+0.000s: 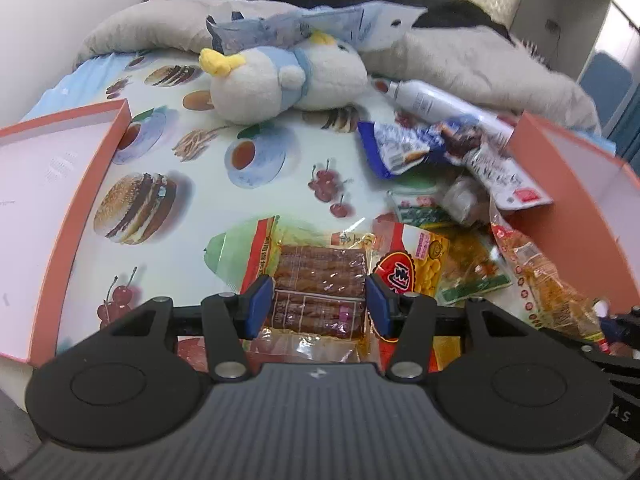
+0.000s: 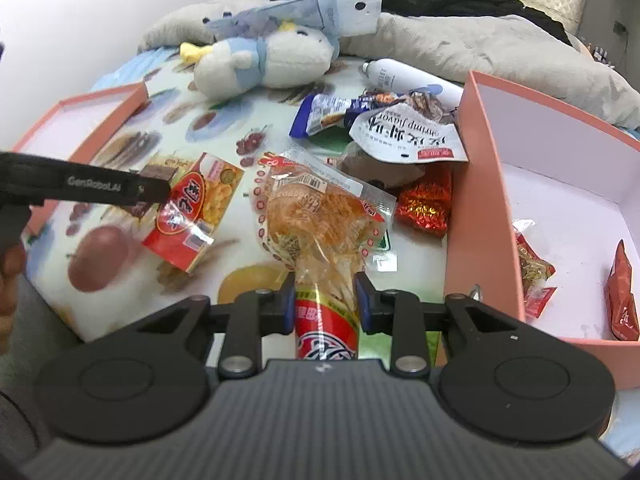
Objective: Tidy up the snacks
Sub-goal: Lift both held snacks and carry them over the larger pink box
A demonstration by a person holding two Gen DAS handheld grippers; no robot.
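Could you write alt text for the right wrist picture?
The right gripper clamps a clear bag of orange snacks above a food-print bedsheet strewn with packets, beside an open pink box. A plush duck lies beyond.

bright, even light; fisheye-bent edges; slight motion blur

"GenRoboLAI" on left hand-held gripper point(image 2: 158, 194) side; "shrimp flavor" (upside down) on white packet point(image 2: 408, 136).

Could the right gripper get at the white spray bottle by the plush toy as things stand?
Probably not yet: the right gripper is shut on a noodle snack packet, and snack bags lie piled before the white spray bottle.
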